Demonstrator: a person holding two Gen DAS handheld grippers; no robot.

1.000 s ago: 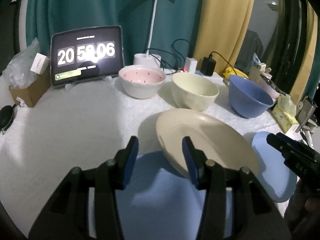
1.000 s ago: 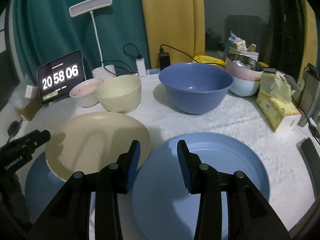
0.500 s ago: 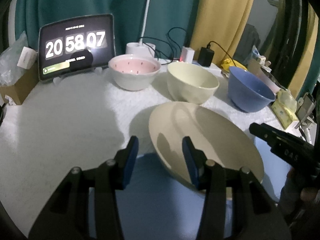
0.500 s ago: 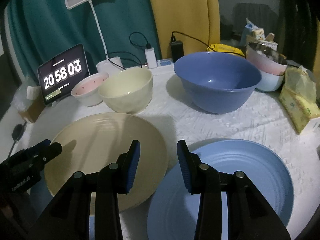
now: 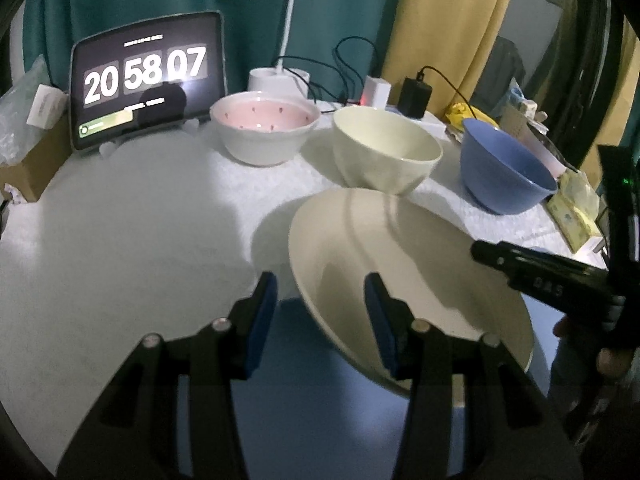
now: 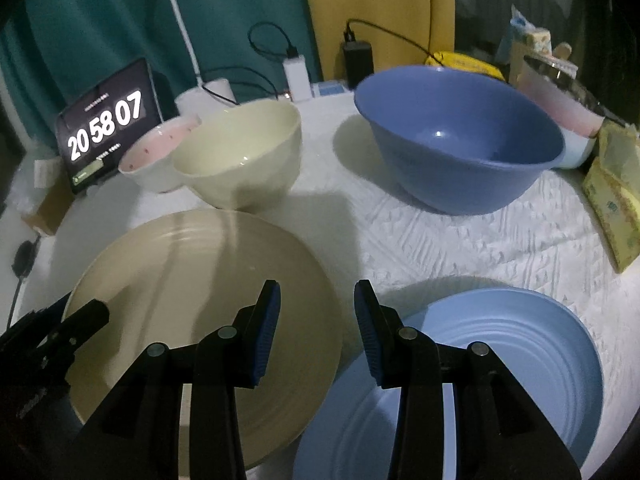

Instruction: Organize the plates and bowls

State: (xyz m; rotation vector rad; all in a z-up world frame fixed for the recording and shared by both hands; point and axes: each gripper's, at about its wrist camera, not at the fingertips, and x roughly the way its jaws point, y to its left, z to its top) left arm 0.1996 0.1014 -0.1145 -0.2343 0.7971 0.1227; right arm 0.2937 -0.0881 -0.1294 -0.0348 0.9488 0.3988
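Note:
A cream plate [image 5: 404,264] [image 6: 200,280] lies on the white cloth, its near edge over a blue plate [image 5: 320,392]. A second blue plate [image 6: 472,384] lies to its right. Behind stand a pink-lined bowl [image 5: 264,132] [image 6: 156,156], a cream bowl [image 5: 384,152] [image 6: 240,156] and a blue bowl [image 5: 504,168] [image 6: 460,140]. My left gripper [image 5: 320,312] is open and empty over the cream plate's left edge. My right gripper [image 6: 316,328] is open and empty, above the gap between the cream plate and the blue plate.
A tablet clock [image 5: 148,76] [image 6: 108,124] stands at the back left beside a cardboard box [image 5: 28,160]. A lamp base [image 5: 280,78], chargers [image 6: 356,60] and cables line the back. Tissue packs [image 6: 612,208] and stacked bowls [image 6: 560,112] sit at the right.
Both grippers have moved forward and closer to the plates. The right gripper has shifted left toward the cream plate. Both stay open and empty.

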